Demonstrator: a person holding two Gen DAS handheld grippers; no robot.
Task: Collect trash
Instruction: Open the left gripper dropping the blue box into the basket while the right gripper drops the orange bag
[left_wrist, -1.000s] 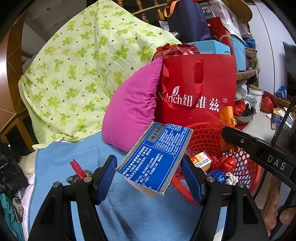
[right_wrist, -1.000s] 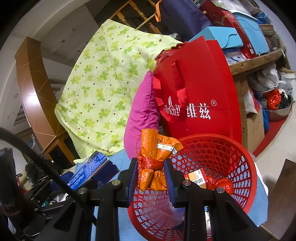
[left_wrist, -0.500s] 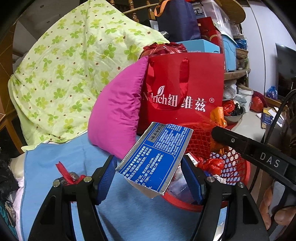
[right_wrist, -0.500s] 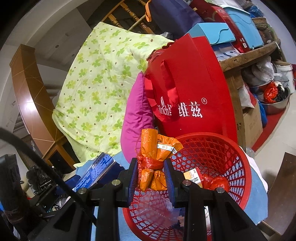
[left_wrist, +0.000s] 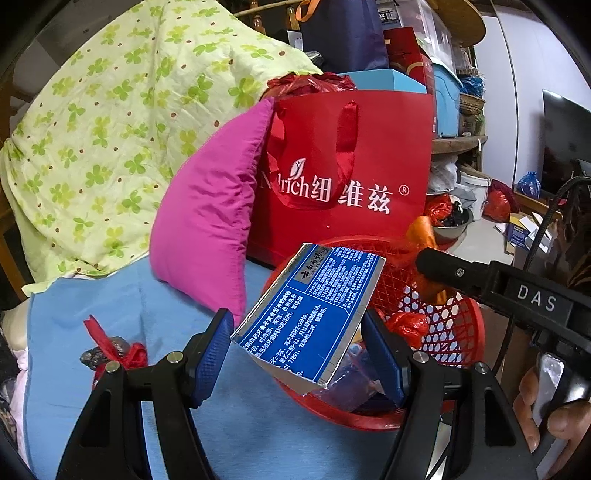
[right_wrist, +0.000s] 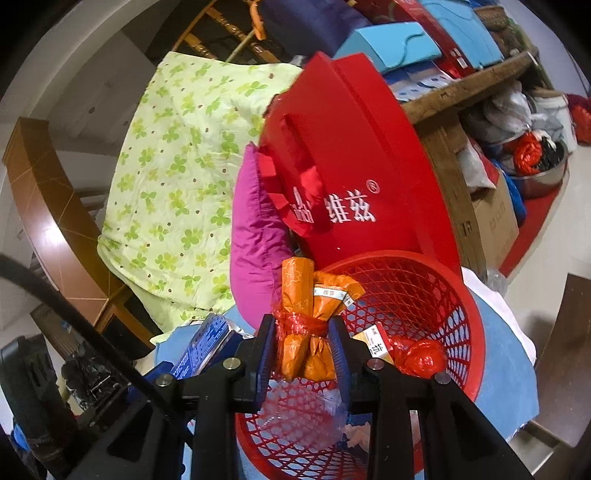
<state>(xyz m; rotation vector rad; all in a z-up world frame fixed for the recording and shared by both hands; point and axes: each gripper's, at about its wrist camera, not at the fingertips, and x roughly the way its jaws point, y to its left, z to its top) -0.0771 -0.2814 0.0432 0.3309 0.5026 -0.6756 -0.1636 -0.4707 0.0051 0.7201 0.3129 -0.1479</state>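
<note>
My left gripper (left_wrist: 299, 350) is shut on a flattened blue and silver toothpaste box (left_wrist: 310, 314) and holds it over the near rim of the red mesh basket (left_wrist: 458, 325). My right gripper (right_wrist: 304, 350) is shut on an orange wrapper bundle (right_wrist: 310, 317) tied with red plastic, above the same basket (right_wrist: 424, 295). The basket holds a red crumpled bag (right_wrist: 417, 354), a small carton (right_wrist: 376, 341) and clear plastic. A dark wrapper with red ribbon (left_wrist: 110, 350) lies on the blue cloth (left_wrist: 110, 302) at the left.
A red gift bag (left_wrist: 351, 166) stands behind the basket, with a magenta pillow (left_wrist: 214, 214) and a green clover quilt (left_wrist: 110, 129) to its left. Cluttered shelves and boxes (right_wrist: 491, 214) are on the right. The right gripper's arm (left_wrist: 498, 288) crosses the left wrist view.
Both grippers have moved closer to the basket with their loads; the basket now sits lower and nearer in both views. The grips are unchanged.
</note>
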